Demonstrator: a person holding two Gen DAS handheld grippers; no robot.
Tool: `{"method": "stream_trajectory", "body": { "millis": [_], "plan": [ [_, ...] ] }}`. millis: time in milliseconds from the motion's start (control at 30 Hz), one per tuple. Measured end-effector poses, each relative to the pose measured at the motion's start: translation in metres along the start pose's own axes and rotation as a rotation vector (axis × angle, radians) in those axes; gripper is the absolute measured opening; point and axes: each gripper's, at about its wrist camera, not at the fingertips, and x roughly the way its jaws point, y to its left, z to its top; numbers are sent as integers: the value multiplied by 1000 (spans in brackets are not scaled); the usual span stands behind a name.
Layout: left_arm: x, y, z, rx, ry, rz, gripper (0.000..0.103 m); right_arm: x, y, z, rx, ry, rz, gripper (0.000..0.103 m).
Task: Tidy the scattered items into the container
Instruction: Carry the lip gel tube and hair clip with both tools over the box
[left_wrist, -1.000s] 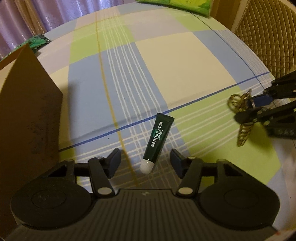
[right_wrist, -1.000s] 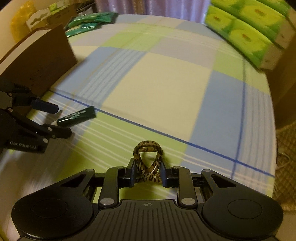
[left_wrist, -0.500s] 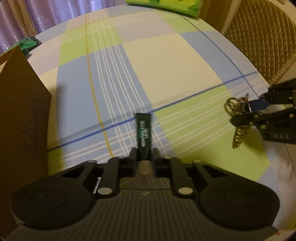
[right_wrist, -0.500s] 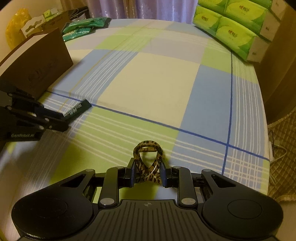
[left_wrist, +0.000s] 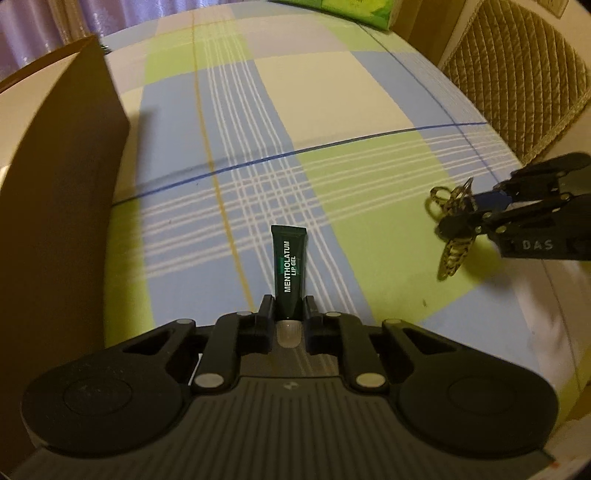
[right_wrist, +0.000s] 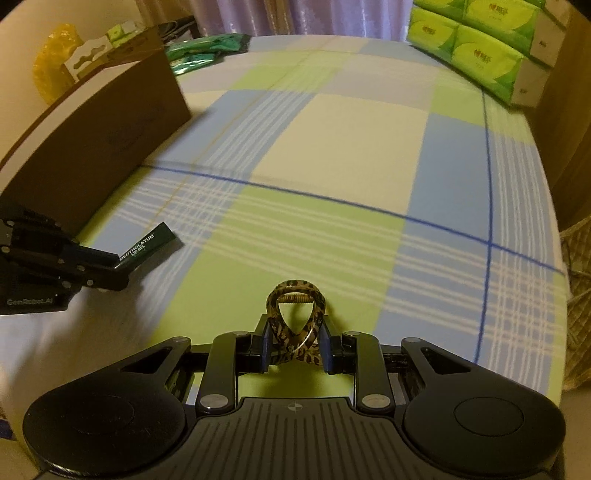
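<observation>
Now lip gel tube (left_wrist: 289, 267) nearer box (left_wrist: 62, 177).

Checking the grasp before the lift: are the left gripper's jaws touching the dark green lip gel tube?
Touching. The left wrist view shows the left gripper with both jaws pressed against the dark green lip gel tube near its cap.

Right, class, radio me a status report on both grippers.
Left gripper shut on lip gel tube. Right gripper shut on hair clip. Brown box left, path clear.
</observation>
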Motion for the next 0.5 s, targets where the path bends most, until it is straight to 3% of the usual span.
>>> {"method": "stream_trajectory", "body": {
  "millis": [500],
  "plan": [
    [-90,4,-39,-79,-135,-14,12,-47,63,6,-101,-63,90,23]
  ]
}}
